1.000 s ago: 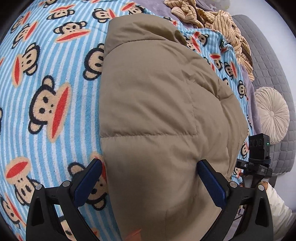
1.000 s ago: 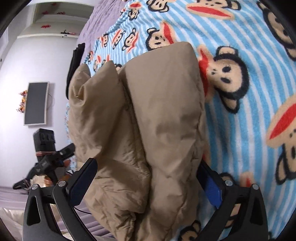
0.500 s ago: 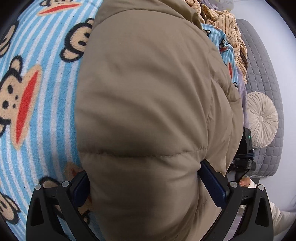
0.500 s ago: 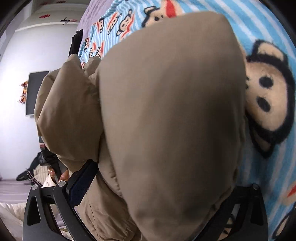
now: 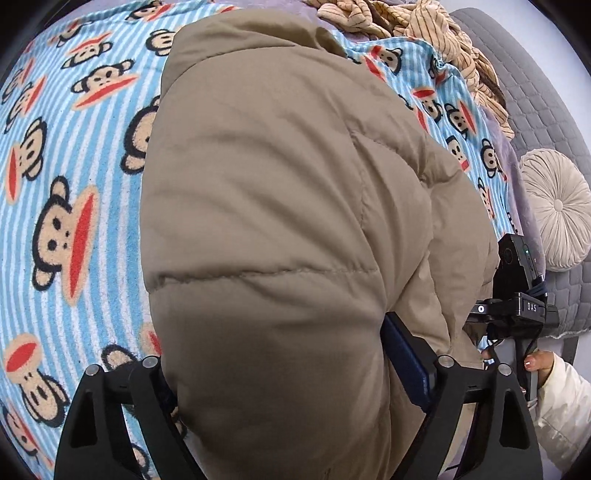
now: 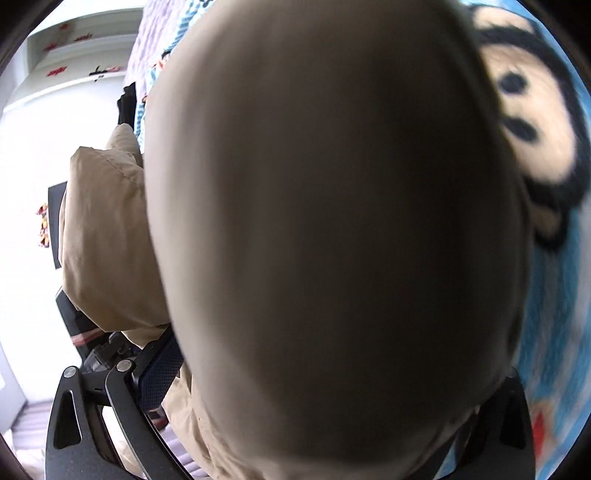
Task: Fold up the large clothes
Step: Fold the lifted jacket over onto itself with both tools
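A tan puffer jacket (image 5: 280,206) lies folded on a blue striped monkey-print blanket (image 5: 74,206). My left gripper (image 5: 284,373) has its fingers (image 5: 406,354) closed in on the jacket's near edge, the padded fabric bulging between them. In the right wrist view the jacket (image 6: 332,221) fills the frame, very close. My right gripper (image 6: 325,369) is closed in on its padded edge; the left finger (image 6: 159,362) presses the fabric, the right finger is mostly hidden behind it. The right gripper also shows in the left wrist view (image 5: 517,295), at the jacket's right side.
A tan striped garment (image 5: 424,33) lies bunched at the blanket's far edge. A grey quilted headboard (image 5: 535,110) and a round cream cushion (image 5: 557,210) stand at the right. A white wall with a dark screen (image 6: 55,221) is at the left in the right wrist view.
Both grippers moved in onto the jacket's near edge and their fingers closed from wide open onto the padding. The jacket now fills much more of both views.
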